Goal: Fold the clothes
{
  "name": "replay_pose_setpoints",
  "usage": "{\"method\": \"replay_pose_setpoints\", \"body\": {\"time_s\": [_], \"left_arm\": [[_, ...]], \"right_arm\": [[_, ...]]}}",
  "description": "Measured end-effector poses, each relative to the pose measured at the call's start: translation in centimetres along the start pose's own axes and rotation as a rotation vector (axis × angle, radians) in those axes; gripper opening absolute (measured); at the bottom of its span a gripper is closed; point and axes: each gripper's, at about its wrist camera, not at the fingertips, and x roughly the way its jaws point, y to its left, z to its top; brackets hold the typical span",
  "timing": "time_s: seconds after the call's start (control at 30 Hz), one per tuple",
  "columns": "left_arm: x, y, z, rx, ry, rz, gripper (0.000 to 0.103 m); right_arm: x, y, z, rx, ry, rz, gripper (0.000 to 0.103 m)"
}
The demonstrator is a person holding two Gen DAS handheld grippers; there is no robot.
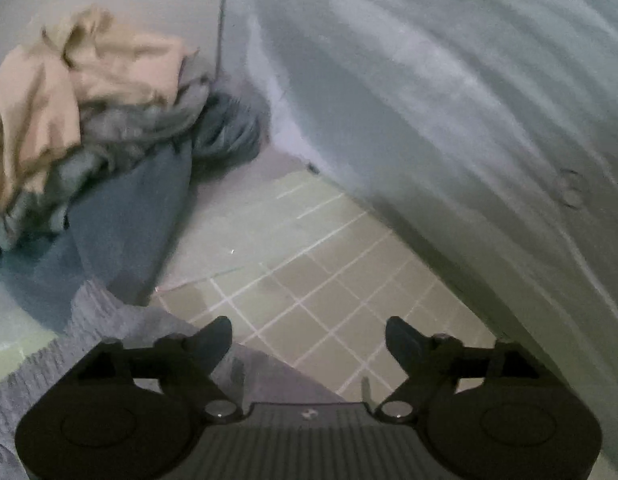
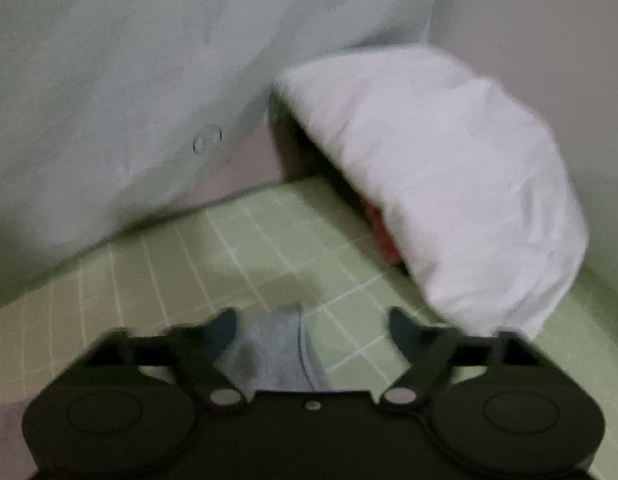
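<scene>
Left gripper (image 1: 308, 340): jaws apart, nothing between them. A grey knit (image 1: 109, 320) lies at lower left of its view, touching the left finger's side.

Right gripper (image 2: 312, 330): jaws apart, over a grey cloth (image 2: 275, 350) lying near the left finger, not clamped.

Step in hand, as judged: take up the next garment. Close on one edge only, lift clear, spread flat on the mat (image 1: 329, 280) before folding.

Farther off: clothes pile (image 1: 89, 120) at upper left; pale hanging cloth (image 1: 449, 100) at upper right. In the right view, a white bundle (image 2: 449, 180) stands at right. A green gridded mat covers the surface, with plain wall behind. Both views are blurred.
</scene>
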Motion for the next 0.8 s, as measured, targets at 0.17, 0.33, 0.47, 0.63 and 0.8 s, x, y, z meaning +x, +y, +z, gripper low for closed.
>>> {"method": "replay_pose_setpoints", "body": {"time_s": [0.17, 0.33, 0.47, 0.63, 0.8], "left_arm": [[-3.7, 0.5, -3.1, 0.077, 0.015, -0.038, 0.088], [-7.2, 2.4, -7.4, 0.088, 0.104, -0.037, 0.089], [-10.0, 3.6, -10.6, 0.069, 0.177, -0.056, 0.089], [-13.8, 3.9, -12.8, 0.076, 0.192, -0.091, 0.089], [-17.6, 3.1, -14.6, 0.149, 0.184, -0.148, 0.089]], "right_arm": [[-4.0, -1.8, -2.8, -0.055, 0.012, 0.000, 0.094], [-6.9, -4.2, -7.4, -0.090, 0.076, -0.024, 0.091], [-7.3, -5.1, -10.3, -0.045, 0.144, 0.024, 0.067], [-7.4, -6.5, -11.1, -0.026, 0.141, 0.072, 0.000], [-6.9, -10.4, -10.4, 0.071, 0.163, 0.017, 0.001]]}}
